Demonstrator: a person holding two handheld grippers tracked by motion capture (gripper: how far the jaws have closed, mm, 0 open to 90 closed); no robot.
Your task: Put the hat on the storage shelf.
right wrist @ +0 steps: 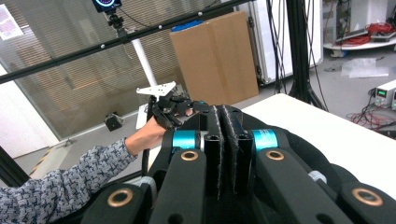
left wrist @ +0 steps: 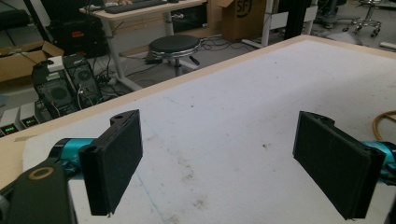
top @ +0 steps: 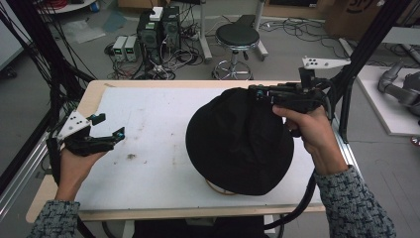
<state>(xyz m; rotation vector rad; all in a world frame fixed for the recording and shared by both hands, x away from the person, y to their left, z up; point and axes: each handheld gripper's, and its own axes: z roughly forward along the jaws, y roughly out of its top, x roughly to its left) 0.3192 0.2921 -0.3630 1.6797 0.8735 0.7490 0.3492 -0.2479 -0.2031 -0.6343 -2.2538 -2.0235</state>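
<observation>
while the right gripper point(top: 257, 93) pinches the black hat's point(top: 237, 144) brim, the left gripper point(top: 110, 126) hovers wide open, empty.

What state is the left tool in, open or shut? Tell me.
Open: the left tool holds its pads wide apart with bare table between them.

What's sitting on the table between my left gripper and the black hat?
Nothing visible does. The open left gripper faces the round black fabric hat across bare white table mat, with only faint stains between them.
</observation>
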